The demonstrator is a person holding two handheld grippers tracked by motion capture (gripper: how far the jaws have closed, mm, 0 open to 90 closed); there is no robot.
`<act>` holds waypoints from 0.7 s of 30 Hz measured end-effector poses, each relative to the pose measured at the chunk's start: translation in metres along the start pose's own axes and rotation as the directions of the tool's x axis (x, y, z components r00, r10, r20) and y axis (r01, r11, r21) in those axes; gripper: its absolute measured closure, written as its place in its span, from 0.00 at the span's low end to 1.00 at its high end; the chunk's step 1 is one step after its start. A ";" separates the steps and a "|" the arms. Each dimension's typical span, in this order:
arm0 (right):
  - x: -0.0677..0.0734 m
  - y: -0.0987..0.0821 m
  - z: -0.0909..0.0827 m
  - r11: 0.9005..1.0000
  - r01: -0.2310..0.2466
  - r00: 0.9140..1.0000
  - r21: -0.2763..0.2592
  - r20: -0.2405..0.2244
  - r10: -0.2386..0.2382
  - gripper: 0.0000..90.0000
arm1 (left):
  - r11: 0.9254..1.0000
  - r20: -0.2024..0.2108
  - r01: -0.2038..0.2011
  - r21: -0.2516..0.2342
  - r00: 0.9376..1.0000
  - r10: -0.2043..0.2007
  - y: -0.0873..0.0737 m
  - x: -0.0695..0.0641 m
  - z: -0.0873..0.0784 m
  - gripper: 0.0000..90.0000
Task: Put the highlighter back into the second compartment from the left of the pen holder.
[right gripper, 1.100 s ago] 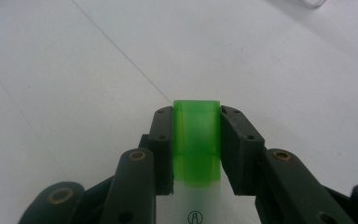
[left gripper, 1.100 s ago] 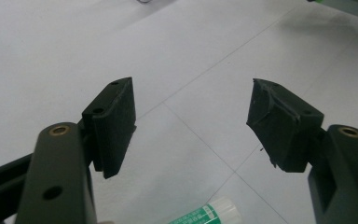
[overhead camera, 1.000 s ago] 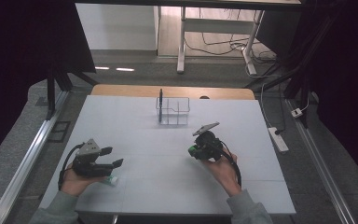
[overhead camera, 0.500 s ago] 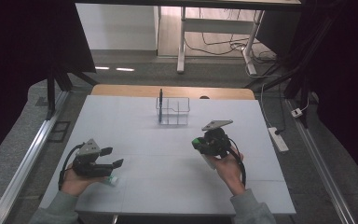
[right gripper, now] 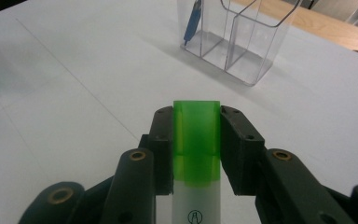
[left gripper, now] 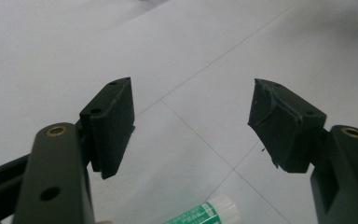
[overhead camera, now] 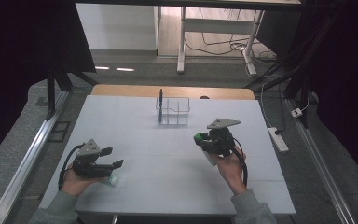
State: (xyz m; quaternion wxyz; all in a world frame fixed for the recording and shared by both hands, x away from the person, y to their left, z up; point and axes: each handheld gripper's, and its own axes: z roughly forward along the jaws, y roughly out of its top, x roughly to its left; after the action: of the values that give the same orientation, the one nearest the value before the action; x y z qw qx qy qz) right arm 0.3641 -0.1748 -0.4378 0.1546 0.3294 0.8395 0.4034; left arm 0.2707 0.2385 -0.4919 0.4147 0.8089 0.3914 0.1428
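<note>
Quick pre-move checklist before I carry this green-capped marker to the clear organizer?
1. Right tongs shut on green-capped marker: ok.
2. Marker lifted off table: ok.
3. Clear organizer upright, right compartments free: ok.
4. Blue pen stands in the left compartment, out of the way: ok.
5. Left tongs open, holding nothing: ok.
6. Green-and-white tube beside left tongs, touching or apart: cannot tell.

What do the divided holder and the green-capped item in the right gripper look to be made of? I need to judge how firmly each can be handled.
The holder looks like clear, glossy hard plastic, maybe acrylic: the table shows through its walls and its edges catch light. The green-capped item looks plastic: a translucent green cap with a smooth sheen and a matte white body bearing a printed mark, clamped by the right gripper.
</note>
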 end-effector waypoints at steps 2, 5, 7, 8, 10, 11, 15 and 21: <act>-0.001 0.000 -0.001 1.000 -0.005 1.000 -0.015 0.000 0.005 0.74 | 1.000 0.000 0.000 0.001 1.000 0.000 0.000 0.000 0.000 0.34; -0.002 0.000 -0.002 1.000 -0.009 1.000 -0.028 0.000 0.009 0.74 | 1.000 0.001 0.000 0.004 1.000 0.000 0.000 0.000 0.001 0.34; -0.003 0.000 -0.002 0.999 -0.012 1.000 -0.036 0.002 0.012 0.74 | 1.000 0.001 0.000 0.005 1.000 0.000 0.000 -0.001 0.001 0.34; -0.003 0.000 -0.002 0.999 -0.014 1.000 -0.043 0.001 0.014 0.74 | 1.000 0.002 -0.002 0.007 1.000 0.002 0.000 -0.001 0.001 0.34; -0.005 0.000 -0.003 0.998 -0.021 1.000 -0.051 -0.001 0.021 0.74 | 1.000 0.003 -0.002 0.006 1.000 0.002 0.000 -0.001 0.001 0.34; -0.005 0.000 -0.002 0.998 -0.023 1.000 -0.053 -0.003 0.023 0.74 | 1.000 0.004 -0.003 0.004 1.000 0.003 0.000 -0.002 0.001 0.34; -0.008 0.001 -0.003 0.997 -0.041 0.999 -0.066 -0.005 0.041 0.74 | 1.000 0.007 -0.007 0.000 1.000 0.007 0.000 -0.002 0.000 0.33; -0.013 0.010 -0.003 0.993 -0.070 0.997 -0.098 -0.019 0.068 0.74 | 1.000 0.009 -0.007 0.000 1.000 0.007 0.000 -0.002 0.000 0.33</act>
State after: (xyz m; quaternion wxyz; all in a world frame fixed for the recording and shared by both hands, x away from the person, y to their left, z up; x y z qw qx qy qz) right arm 0.3765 -0.1809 -0.4278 0.1500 0.3470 0.8079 0.4520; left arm 0.2693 0.2368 -0.4919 0.4159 0.8111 0.3866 0.1403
